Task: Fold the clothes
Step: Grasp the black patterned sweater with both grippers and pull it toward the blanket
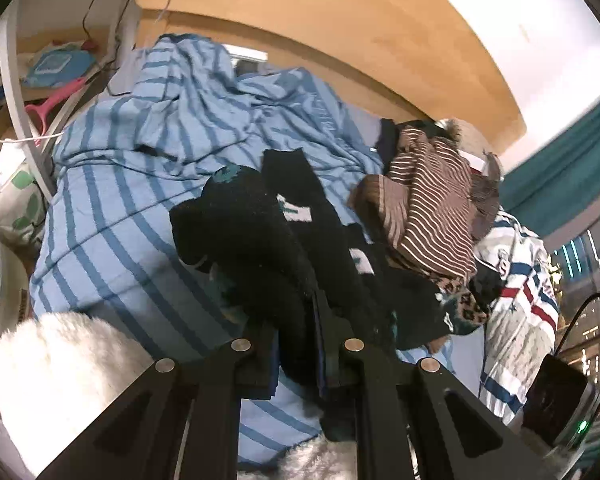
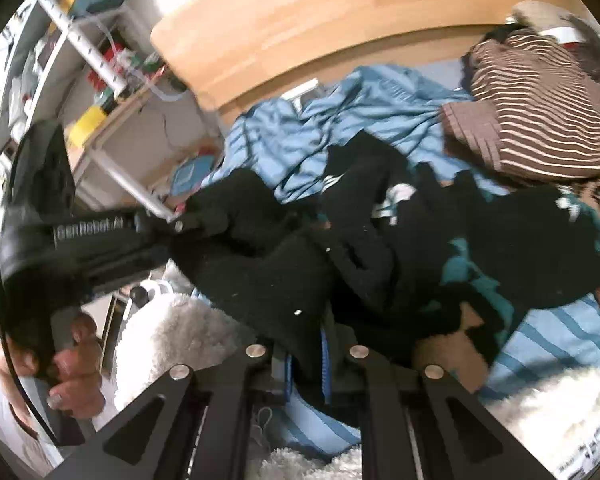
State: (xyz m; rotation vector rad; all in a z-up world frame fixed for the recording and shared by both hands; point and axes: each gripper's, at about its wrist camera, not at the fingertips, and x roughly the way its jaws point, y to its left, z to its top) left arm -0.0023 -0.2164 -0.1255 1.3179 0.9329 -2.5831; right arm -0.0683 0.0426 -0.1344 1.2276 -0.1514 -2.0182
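A black knit garment with teal and white patterning [image 1: 268, 232] lies on a bed with blue striped bedding [image 1: 112, 208]. My left gripper [image 1: 296, 320] is shut on a fold of it. My right gripper [image 2: 306, 340] is shut on another part of the same black garment [image 2: 284, 276], which stretches rightward across the bed. The left gripper [image 2: 180, 226] also shows in the right wrist view, at the left, its tips buried in the black fabric. A brown striped garment [image 1: 432, 208] lies folded behind; it also shows in the right wrist view [image 2: 540, 112].
A white, red and blue garment [image 1: 516, 280] lies at the bed's right. A white fluffy throw [image 1: 68, 368] covers the near edge. A wooden headboard [image 1: 340, 40] runs behind. Cluttered shelves [image 2: 100, 92] stand at the left. A phone with cable [image 1: 556, 400] sits lower right.
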